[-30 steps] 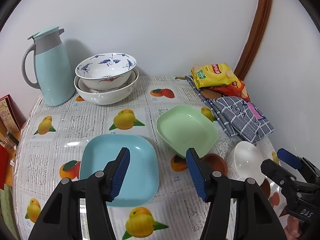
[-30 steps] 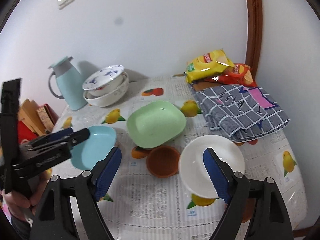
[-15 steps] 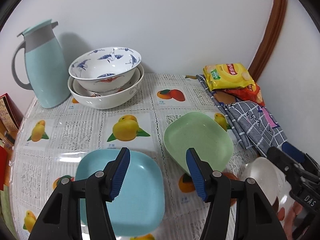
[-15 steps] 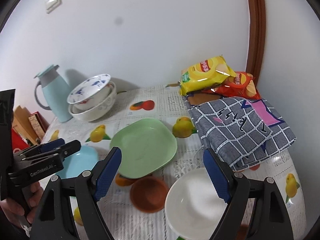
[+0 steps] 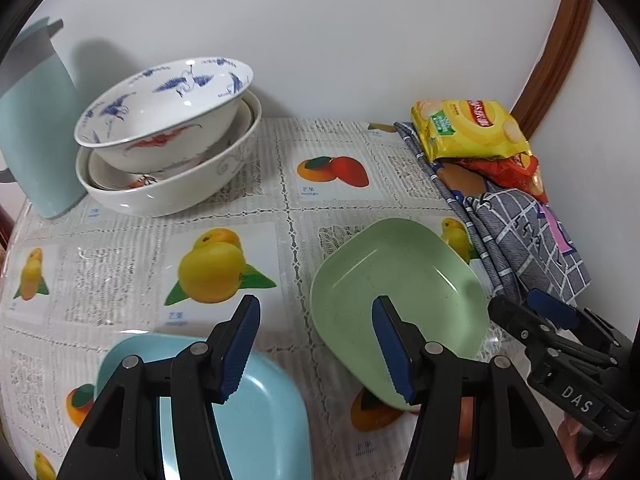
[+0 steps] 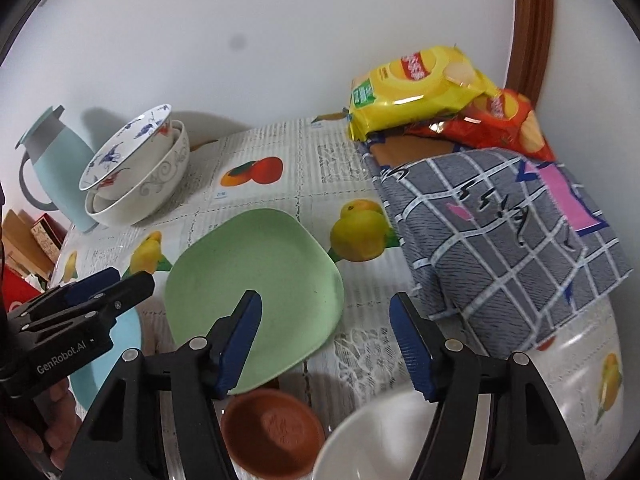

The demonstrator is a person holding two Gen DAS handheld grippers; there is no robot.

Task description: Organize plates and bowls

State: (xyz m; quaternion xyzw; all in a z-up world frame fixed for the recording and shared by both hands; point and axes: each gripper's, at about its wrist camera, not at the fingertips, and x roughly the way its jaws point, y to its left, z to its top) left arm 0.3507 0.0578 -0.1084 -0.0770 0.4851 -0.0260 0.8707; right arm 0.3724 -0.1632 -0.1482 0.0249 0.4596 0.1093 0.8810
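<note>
- Left wrist view: the left gripper (image 5: 316,350) hangs with its jaws spread and nothing between them, above the gap between the blue plate (image 5: 256,412) at the table's near edge and the green plate (image 5: 400,300) toward the near right.
- The green plate sits tilted, its near rim propped on something brown that is mostly hidden here.
- At the far left corner two patterned bowls (image 5: 168,136) are nested, just beside a pale blue jug (image 5: 36,140).
- The right gripper (image 5: 536,320) shows at the right edge, close to the green plate's right rim.
- Right wrist view: the right gripper (image 6: 326,344) has just been narrowing its jaws, yet they stand apart and empty; one pad overlaps the green plate (image 6: 256,280), the other is over the tablecloth (image 6: 312,160).
- Below it lie a small brown dish (image 6: 276,432) under the green plate's near rim, and a white bowl (image 6: 376,440) at the near edge.
- A checked cloth (image 6: 500,240) and snack bags (image 6: 420,84) fill the far right corner.
- Step in hand, as I judge it: approach; nothing has been lifted yet.
- The next move calls for a pinch on a plate's rim, probably the green one, then stacking it with the blue.
</note>
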